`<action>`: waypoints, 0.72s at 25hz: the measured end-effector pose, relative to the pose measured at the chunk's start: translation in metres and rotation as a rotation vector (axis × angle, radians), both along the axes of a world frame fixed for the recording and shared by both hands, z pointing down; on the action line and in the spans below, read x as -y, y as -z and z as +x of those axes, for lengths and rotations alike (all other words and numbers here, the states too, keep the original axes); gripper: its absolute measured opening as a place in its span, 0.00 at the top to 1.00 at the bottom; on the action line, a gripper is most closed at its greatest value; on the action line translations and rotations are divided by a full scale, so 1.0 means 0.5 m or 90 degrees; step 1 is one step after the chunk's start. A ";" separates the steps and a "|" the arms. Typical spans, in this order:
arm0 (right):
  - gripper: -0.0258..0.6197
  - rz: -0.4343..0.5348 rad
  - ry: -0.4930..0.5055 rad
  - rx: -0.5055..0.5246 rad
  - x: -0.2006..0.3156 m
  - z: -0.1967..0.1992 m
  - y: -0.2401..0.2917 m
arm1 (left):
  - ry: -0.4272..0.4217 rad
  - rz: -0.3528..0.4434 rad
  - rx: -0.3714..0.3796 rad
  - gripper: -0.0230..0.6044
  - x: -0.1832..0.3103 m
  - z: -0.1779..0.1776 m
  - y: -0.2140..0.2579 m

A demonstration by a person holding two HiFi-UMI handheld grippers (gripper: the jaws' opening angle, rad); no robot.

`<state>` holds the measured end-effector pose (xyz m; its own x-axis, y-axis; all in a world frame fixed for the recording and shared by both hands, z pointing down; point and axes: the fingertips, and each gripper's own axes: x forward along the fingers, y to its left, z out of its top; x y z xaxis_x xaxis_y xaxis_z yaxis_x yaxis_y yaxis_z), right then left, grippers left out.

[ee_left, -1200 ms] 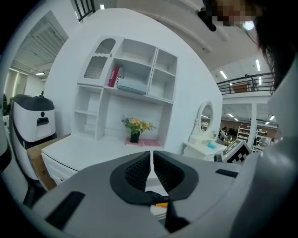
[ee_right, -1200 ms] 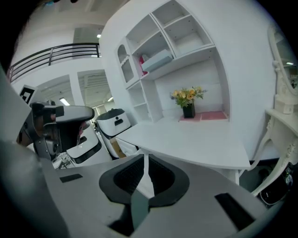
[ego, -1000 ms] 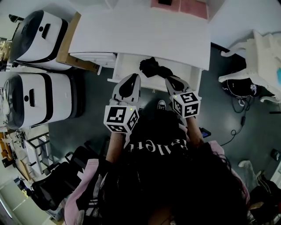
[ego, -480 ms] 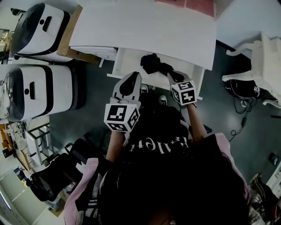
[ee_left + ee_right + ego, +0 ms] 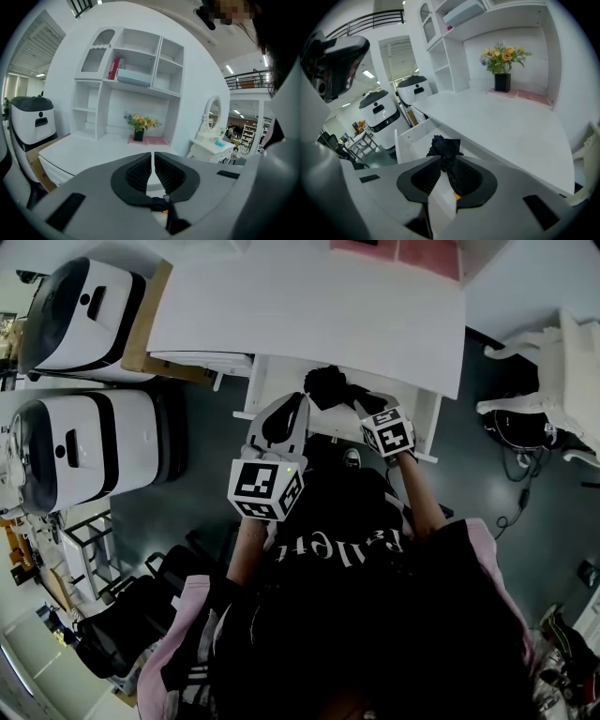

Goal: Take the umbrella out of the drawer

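Note:
A black folded umbrella (image 5: 330, 385) lies bunched at the middle of the open white drawer (image 5: 277, 372) under the desk. My right gripper (image 5: 362, 403) reaches down to its right end. In the right gripper view the umbrella (image 5: 446, 148) runs between the jaws along the right pad, and a slit of white drawer (image 5: 414, 137) shows beside the left pad. The right gripper (image 5: 446, 160) has just been opening, with the umbrella still between its jaws. My left gripper (image 5: 299, 399) hovers over the drawer's front left, and the left gripper (image 5: 153, 157) is shut on nothing.
The white desk top (image 5: 309, 306) overhangs the drawer's back, with a flower vase (image 5: 502, 70) on a pink mat at its rear. Two white and black machines (image 5: 84, 451) stand on the left. A white dressing table (image 5: 562, 362) is at the right.
My right gripper has sunk toward the drawer with the umbrella, and its cube now sits closer to the drawer's front. The left gripper has edged forward over the drawer's front.

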<state>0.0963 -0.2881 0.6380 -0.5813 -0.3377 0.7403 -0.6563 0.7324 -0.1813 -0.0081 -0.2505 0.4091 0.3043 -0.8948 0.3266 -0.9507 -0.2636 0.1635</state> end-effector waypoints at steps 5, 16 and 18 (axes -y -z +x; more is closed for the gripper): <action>0.63 -0.012 0.107 -0.067 0.002 -0.043 -0.059 | -0.007 -0.014 -0.003 0.91 0.034 -0.024 -0.021; 0.56 0.006 0.297 -0.249 0.021 -0.087 -0.193 | -0.007 -0.045 -0.020 0.92 0.075 -0.086 -0.072; 0.56 0.004 0.318 -0.270 0.020 -0.093 -0.212 | -0.001 -0.053 -0.021 0.91 0.079 -0.104 -0.085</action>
